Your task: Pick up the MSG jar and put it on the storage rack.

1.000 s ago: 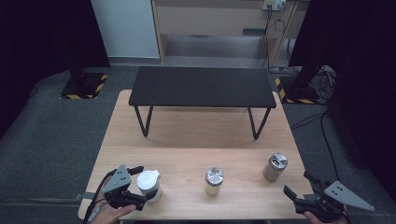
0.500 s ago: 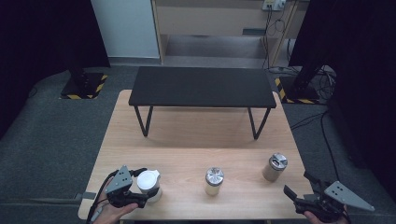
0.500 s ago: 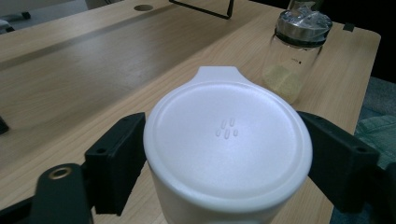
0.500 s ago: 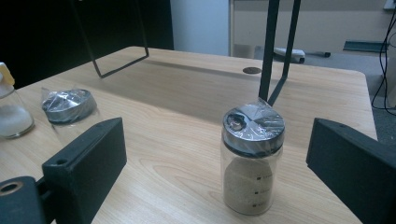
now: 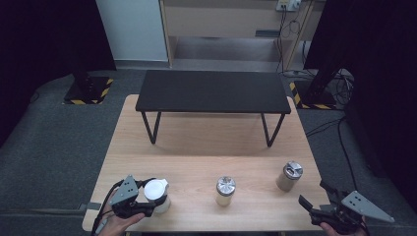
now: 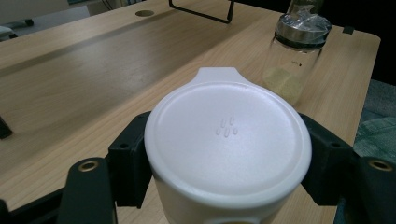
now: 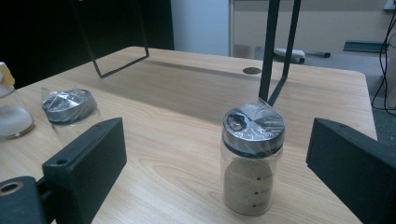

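Observation:
A jar with a white lid (image 5: 156, 192) stands near the front left corner of the wooden table (image 5: 196, 147). My left gripper (image 5: 151, 199) is shut on its body, and in the left gripper view both black jaws press its sides under the white lid (image 6: 227, 140). A glass jar with a foil-wrapped metal lid (image 5: 225, 191) stands at front centre. A similar jar (image 5: 289, 176) holding beige powder stands front right. My right gripper (image 5: 312, 192) is open at the front right corner, short of that jar (image 7: 252, 158), which appears between its spread jaws.
A low black bench (image 5: 212, 91) on thin metal legs stands across the far half of the table. Bare wood lies between its legs and the row of jars. The table's front edge runs just behind both grippers. The centre jar (image 6: 296, 51) is close to the right of the held one.

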`<state>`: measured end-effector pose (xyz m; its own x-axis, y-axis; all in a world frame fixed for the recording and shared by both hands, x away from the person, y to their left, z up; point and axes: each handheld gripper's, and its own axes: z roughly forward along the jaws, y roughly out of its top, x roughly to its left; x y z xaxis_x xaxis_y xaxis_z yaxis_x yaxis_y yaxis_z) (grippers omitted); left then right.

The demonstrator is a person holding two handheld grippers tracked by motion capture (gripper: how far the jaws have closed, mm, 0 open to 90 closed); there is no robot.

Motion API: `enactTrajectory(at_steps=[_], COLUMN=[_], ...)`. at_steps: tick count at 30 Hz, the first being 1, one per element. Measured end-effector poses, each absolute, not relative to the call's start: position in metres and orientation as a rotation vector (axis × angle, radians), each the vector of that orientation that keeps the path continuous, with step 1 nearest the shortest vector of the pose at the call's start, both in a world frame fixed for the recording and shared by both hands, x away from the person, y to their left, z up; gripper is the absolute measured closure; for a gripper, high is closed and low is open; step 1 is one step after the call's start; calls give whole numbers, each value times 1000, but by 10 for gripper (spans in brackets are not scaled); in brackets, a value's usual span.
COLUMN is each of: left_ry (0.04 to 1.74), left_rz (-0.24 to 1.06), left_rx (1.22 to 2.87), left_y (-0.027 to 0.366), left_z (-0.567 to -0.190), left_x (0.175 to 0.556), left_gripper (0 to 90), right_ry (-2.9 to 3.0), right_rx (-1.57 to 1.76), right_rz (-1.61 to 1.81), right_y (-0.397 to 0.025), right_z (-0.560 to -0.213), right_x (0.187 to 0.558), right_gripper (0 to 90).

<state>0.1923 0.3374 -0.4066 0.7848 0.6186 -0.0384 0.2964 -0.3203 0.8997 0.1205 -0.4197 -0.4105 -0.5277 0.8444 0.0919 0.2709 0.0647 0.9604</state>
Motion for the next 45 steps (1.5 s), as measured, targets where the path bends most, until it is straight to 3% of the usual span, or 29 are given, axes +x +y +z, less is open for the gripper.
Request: enactTrajectory(at_steps=[18, 45], left_ry=[664, 536], left_rz=[358, 305], left_rx=[1940, 1960], left_y=[337, 342], left_z=[-397, -337], left_x=[197, 228], left_gripper=[296, 296], right_ry=[1844, 1844], right_rx=[1110, 1108], right_rz=[1483, 1486], right_y=[-420, -420], right_z=[-411, -411], right_x=[121, 121], right_gripper=[52, 53])
